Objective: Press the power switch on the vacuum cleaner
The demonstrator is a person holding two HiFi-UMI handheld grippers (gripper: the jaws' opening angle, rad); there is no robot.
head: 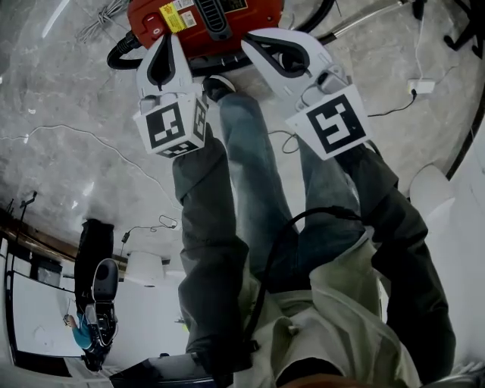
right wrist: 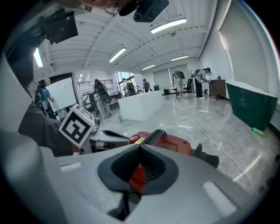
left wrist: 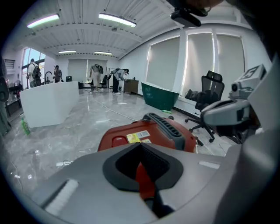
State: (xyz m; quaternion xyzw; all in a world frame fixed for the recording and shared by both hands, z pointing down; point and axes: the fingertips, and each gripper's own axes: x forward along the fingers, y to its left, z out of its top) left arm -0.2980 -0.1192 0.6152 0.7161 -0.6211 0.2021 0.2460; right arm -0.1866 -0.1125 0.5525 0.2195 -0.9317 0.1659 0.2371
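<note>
The red vacuum cleaner [head: 198,30] stands on the marble floor at the top of the head view, with a yellow label and a black ribbed handle [left wrist: 167,127]. A raised red button [left wrist: 118,141] sits on its top beside the label. My left gripper [head: 168,38] is shut and empty, with its tip just over the vacuum's near left edge. My right gripper [head: 248,39] is also shut and empty, at the vacuum's near right edge. In the left gripper view the closed tip [left wrist: 140,144] points at the vacuum [left wrist: 148,133]. The right gripper view shows its closed tip [right wrist: 140,147] before the vacuum [right wrist: 173,144].
A black hose [head: 120,54] curls off the vacuum's left side, and a metal wand [head: 364,17] lies to the right. Cables and a white plug block [head: 420,86] lie on the floor. The person's legs [head: 254,174] and shoe [head: 218,86] stand close behind. An office chair [left wrist: 211,94] and green bin [left wrist: 159,97] are farther off.
</note>
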